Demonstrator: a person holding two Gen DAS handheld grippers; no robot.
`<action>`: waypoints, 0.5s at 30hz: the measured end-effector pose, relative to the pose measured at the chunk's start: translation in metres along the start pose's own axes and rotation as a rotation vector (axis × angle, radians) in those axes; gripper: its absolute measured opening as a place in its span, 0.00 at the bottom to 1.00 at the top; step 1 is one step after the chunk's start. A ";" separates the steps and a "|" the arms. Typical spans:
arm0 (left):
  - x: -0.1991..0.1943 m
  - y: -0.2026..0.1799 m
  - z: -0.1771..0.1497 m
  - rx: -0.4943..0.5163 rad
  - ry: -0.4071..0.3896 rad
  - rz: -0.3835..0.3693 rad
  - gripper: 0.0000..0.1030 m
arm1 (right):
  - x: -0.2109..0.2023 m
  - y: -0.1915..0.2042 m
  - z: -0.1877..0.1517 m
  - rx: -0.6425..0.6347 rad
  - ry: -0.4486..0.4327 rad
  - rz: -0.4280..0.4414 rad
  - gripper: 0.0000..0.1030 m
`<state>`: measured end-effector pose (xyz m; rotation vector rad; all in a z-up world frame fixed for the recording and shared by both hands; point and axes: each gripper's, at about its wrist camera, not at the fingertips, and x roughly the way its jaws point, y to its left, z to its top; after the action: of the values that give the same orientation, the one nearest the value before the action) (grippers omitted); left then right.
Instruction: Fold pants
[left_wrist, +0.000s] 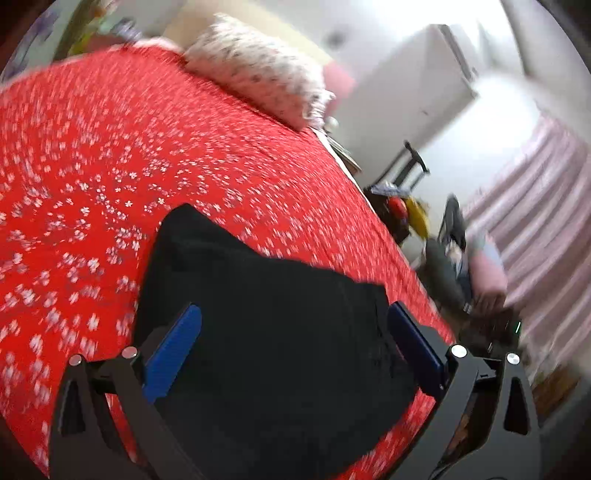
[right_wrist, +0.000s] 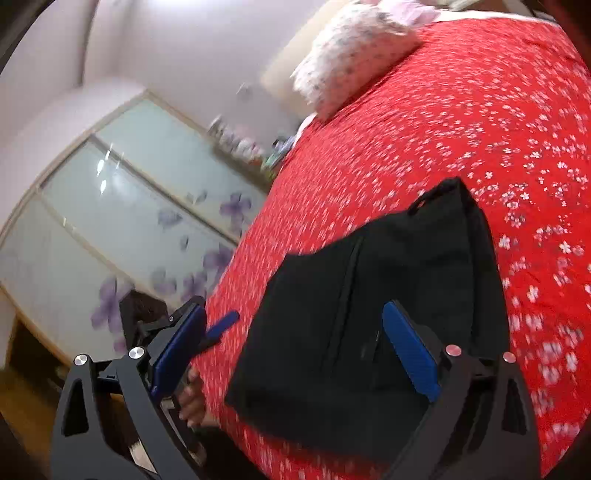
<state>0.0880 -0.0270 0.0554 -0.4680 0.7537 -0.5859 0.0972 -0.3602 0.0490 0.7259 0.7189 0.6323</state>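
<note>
The black pants (left_wrist: 266, 332) are seen folded into a compact block on the red flowered bedspread (left_wrist: 110, 166), near its edge. The left gripper (left_wrist: 295, 354) is held wide above them, its 2 blue pads apart and nothing between them. The right gripper (right_wrist: 295, 350) is likewise spread wide over the pants (right_wrist: 369, 295), empty. A white pillow (right_wrist: 351, 51) is seen at the far end of the bed. Both views are blurred.

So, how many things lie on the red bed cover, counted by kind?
Black folded pants: 1
White patterned pillow: 1
Total on the red bed cover: 2
</note>
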 end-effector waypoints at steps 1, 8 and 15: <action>-0.001 -0.006 -0.007 0.028 0.009 0.006 0.98 | -0.001 0.003 -0.003 -0.021 0.020 -0.018 0.97; 0.040 -0.020 -0.042 0.204 0.123 0.291 0.98 | 0.009 -0.001 -0.021 -0.089 0.095 -0.141 0.98; 0.013 -0.031 -0.052 0.251 -0.001 0.408 0.98 | -0.032 -0.028 -0.001 0.041 -0.110 -0.129 0.97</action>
<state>0.0469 -0.0681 0.0334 -0.0758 0.7371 -0.2911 0.0849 -0.3996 0.0386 0.7403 0.6735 0.4577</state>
